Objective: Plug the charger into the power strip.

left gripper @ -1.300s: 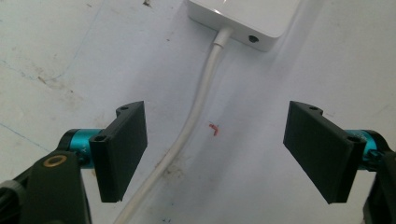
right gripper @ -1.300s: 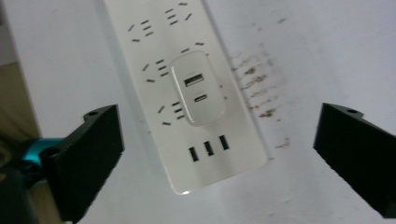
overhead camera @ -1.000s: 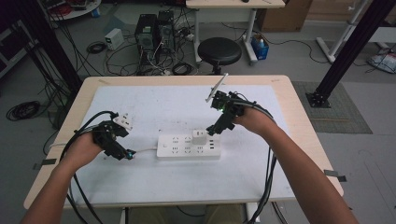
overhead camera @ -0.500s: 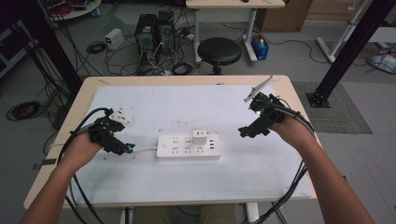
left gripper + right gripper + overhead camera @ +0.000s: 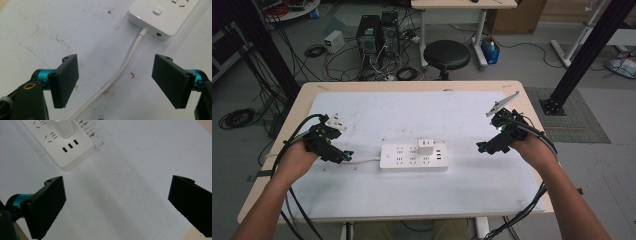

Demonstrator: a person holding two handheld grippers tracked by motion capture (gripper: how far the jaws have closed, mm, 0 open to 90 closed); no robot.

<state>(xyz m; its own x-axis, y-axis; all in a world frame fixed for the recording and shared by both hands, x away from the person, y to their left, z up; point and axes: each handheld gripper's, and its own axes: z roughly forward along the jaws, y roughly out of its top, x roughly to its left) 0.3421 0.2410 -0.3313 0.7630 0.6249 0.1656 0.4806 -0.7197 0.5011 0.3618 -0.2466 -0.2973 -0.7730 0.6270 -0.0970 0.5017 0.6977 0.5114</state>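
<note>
A white power strip (image 5: 413, 156) lies at the middle of the white mat, with a white plug-in charger (image 5: 425, 147) standing in one of its sockets. Its white cord (image 5: 362, 161) runs left. My left gripper (image 5: 345, 156) rests low at the left of the strip, open, its jaws astride the cord (image 5: 117, 75) without touching it; the strip's end (image 5: 160, 17) lies just ahead. My right gripper (image 5: 482, 147) hovers to the right of the strip, open and empty, with the strip's end (image 5: 65, 147) and the charger (image 5: 63, 127) ahead of it.
The mat (image 5: 412, 195) covers most of a wooden table (image 5: 302, 102). Beyond the far edge stand a black stool (image 5: 447, 52), computer boxes (image 5: 377, 32) and tangled floor cables. A black frame leg (image 5: 582, 55) rises at the right.
My right gripper has drawn away from the power strip to the right, leaving the charger plugged in. The left gripper has stayed where it was.
</note>
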